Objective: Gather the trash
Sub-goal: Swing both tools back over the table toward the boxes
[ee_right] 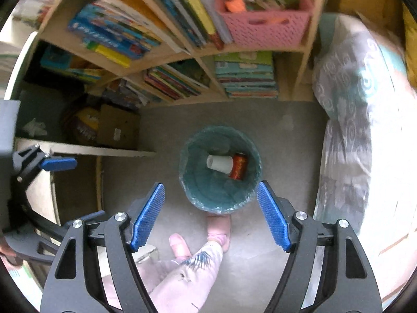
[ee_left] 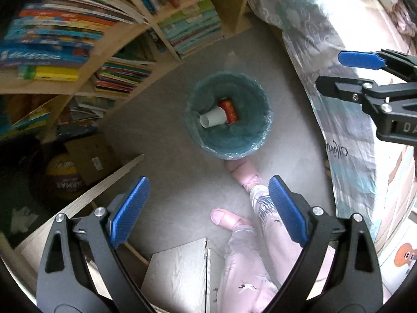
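At the far left, under a wooden ledge, a brown cardboard box [ee_right: 117, 127] sits beside a yellow and purple ball [ee_right: 84, 126]. Above and behind them a wooden bookshelf [ee_right: 182, 54] holds stacks of colourful books, with a pink basket [ee_right: 265, 27] in an upper compartment.

The left hand-held gripper [ee_left: 208, 211] hangs above the grey floor [ee_left: 172, 161] with its blue pads spread wide and nothing between them. In the middle of the floor stands a round trash bin [ee_right: 220, 200] lined with a teal bag. Inside it, at the bottom, lie a white paper cup [ee_right: 220, 163] on its side and a red can [ee_right: 238, 167], touching each other. Just on the near side of the bin are the person's feet in pink slippers [ee_left: 242, 169], one toe almost at the bin's rim.

The right hand-held gripper [ee_right: 210, 216] hovers over the bin, its jaws likewise wide apart and empty; the bin shows between its pads. To the right a bed covered by a grey and teal patterned quilt [ee_right: 349, 120] runs along the floor's edge.
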`<state>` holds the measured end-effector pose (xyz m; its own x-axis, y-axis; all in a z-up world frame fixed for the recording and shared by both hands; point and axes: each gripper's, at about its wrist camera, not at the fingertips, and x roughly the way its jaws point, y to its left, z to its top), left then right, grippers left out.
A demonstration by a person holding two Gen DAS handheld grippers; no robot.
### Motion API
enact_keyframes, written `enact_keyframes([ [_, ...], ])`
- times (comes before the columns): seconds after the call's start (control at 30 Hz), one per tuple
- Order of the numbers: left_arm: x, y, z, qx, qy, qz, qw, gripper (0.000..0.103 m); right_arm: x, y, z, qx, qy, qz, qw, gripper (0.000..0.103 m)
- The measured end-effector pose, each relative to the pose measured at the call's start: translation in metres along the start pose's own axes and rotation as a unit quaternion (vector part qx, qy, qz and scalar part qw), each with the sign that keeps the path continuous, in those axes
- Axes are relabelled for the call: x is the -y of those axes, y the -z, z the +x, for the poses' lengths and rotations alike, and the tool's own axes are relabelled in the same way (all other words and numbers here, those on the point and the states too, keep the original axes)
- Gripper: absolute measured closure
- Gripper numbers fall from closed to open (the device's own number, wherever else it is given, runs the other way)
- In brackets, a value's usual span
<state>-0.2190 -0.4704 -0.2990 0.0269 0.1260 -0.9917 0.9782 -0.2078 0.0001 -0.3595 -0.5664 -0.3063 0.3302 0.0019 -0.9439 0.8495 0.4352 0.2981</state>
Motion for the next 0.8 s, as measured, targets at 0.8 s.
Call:
enact_keyframes([
  [0.8,-0.141,0.232,-0.181,0.132,-0.084,-0.32,0.9346,0.007,-0.324,-0.05,-0.132,0.055,-0.142,-0.43,0.89,0.015],
])
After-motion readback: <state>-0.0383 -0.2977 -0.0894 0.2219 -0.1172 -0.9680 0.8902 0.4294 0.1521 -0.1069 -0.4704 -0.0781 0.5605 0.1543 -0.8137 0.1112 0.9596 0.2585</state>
